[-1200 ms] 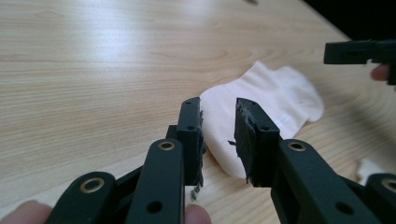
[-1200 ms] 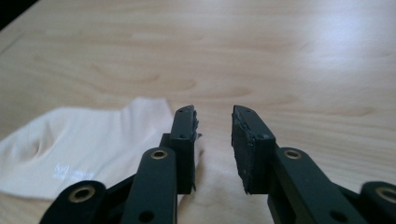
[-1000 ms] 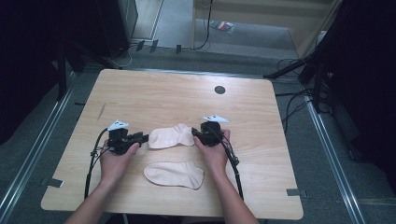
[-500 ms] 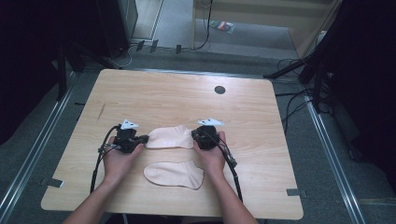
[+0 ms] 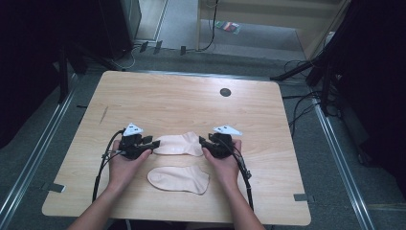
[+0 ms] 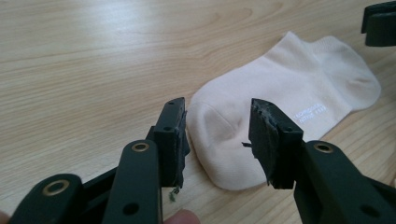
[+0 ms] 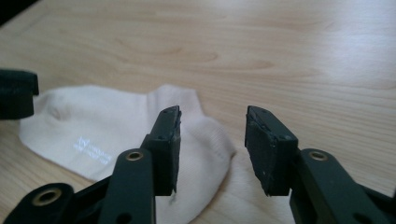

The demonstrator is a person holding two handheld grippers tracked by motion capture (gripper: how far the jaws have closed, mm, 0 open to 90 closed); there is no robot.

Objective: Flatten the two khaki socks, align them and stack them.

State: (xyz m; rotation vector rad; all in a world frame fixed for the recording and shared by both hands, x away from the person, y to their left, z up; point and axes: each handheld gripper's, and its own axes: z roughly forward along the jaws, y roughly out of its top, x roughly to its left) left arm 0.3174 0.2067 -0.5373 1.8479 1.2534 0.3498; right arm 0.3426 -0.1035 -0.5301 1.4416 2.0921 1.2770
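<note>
Now upper sock [image 5: 178, 144] flat, long axis left-right, between left gripper [image 5: 154, 144] and right gripper [image 5: 202, 142]; both just opened, released.

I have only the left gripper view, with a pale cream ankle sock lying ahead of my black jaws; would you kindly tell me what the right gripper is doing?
Observer: The right gripper sits at the opposite end of the pale cream ankle sock. Its jaws, like those of the left gripper, have just been opening. Each pair stands apart with a sock end between, unpinched.
Operator: Thank you. Is anything else lying on the table?
Observer: A second matching cream sock lies flat on the light wooden table, nearer the person, between the two hands.
Operator: And farther away?
Observer: A small round black spot sits near the table's far edge.
</note>
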